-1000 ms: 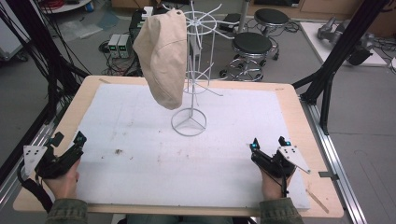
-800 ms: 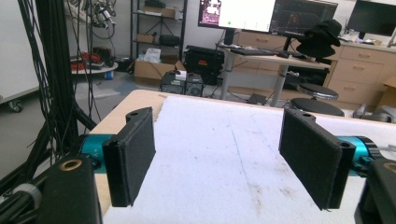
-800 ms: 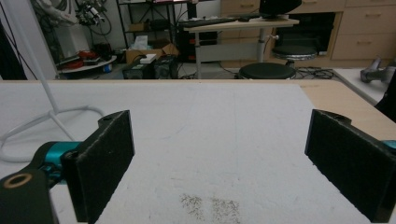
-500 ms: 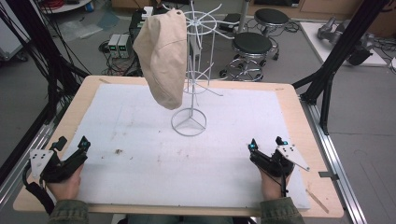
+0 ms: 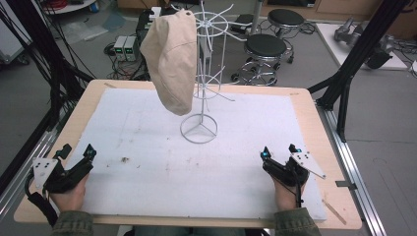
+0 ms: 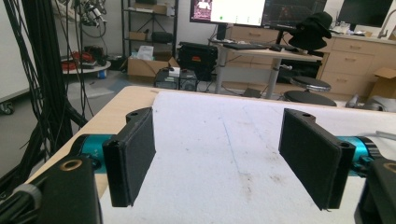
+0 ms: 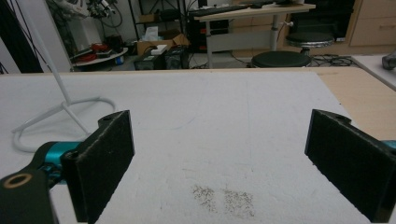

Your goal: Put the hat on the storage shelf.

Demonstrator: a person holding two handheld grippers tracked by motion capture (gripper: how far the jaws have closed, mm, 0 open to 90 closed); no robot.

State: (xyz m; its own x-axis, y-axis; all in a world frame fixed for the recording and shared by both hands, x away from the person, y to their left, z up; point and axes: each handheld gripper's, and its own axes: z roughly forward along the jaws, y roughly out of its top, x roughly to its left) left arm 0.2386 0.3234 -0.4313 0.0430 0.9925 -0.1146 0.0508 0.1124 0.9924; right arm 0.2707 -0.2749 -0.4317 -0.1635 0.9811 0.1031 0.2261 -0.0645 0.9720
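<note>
Both grippers wide open, resting low on the white foam-topped surface (image 5: 236, 167).
Left gripper (image 5: 76, 156) at 8 o'clock, right gripper (image 5: 279, 153) at 4; beige cloth cap (image 5: 171, 59) hanging on white wire rack (image 5: 201, 73), 12 o'clock.

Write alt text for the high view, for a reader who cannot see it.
A beige cap hangs on a white wire rack standing at the far middle of a white-topped table. At the near edge, a person's hands hold the left tool and right tool, both open and empty.
</note>
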